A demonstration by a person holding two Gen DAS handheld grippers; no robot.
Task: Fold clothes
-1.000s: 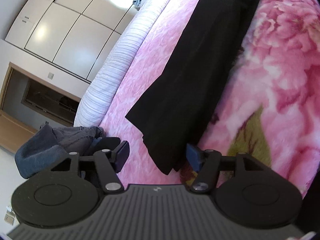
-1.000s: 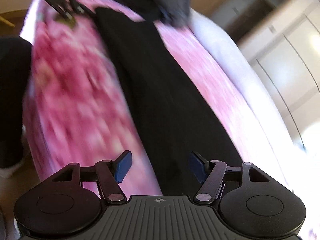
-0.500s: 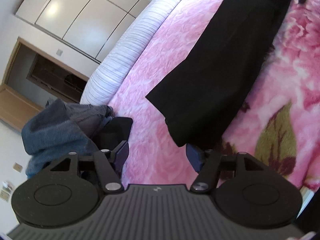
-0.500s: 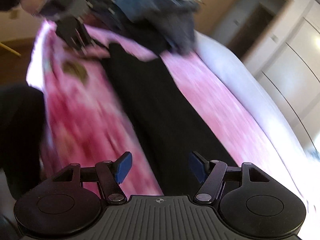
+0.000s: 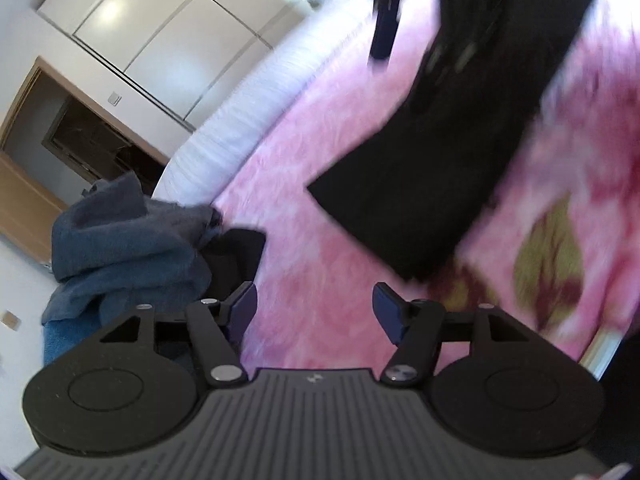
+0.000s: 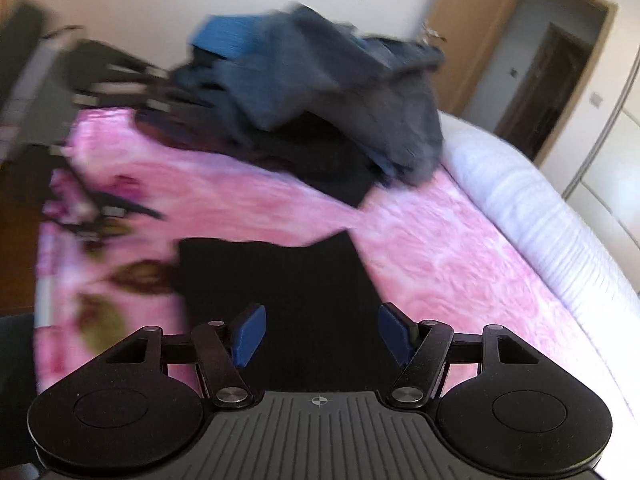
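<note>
A long black garment (image 5: 432, 176) lies flat on the pink floral bedspread (image 5: 320, 280); its squared end points toward my left gripper (image 5: 314, 308), which is open, empty and a little short of that end. In the right wrist view the same garment (image 6: 288, 292) runs under my right gripper (image 6: 320, 334), which is open and empty above the cloth. The right gripper appears blurred at the top of the left wrist view (image 5: 444, 40). The left gripper shows as a dark blur in the right wrist view (image 6: 104, 208).
A heap of grey-blue and dark clothes (image 6: 320, 92) sits at the bed's end, also in the left wrist view (image 5: 120, 248). A white striped bolster (image 6: 540, 220) runs along the bed's side. White wardrobes (image 5: 160, 32) and a doorway (image 6: 540, 76) stand beyond.
Both grippers have swung along the bed toward the clothes heap. The left gripper has drawn back from the garment's end, which now lies farther ahead. Both views are motion-blurred.
</note>
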